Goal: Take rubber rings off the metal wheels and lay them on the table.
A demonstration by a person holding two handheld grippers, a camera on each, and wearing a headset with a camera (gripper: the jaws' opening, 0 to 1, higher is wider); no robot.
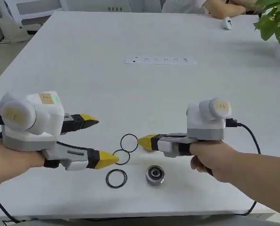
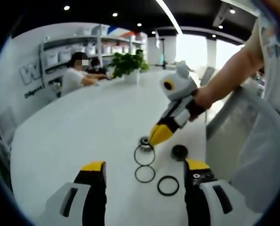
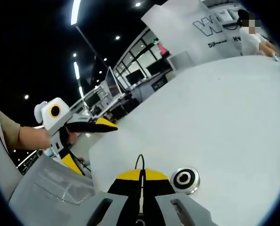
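The right tongs [image 1: 142, 141] are clenched, seemingly pinching a rubber ring [image 1: 129, 142]. The left tongs [image 1: 104, 141] hang released over the worktop [image 1: 140, 89], near a metal wheel [image 1: 155, 174].

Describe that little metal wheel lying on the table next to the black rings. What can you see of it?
The metal wheel is a small round disc, silvery with a darker band and a dark centre hole, much like a bearing. It lies flat on the white table, close to the near edge. The nearest rubber ring lies beside it, apart. Nothing touches the wheel: the right gripper points past it, further from the edge. In the left gripper view it looks dark.
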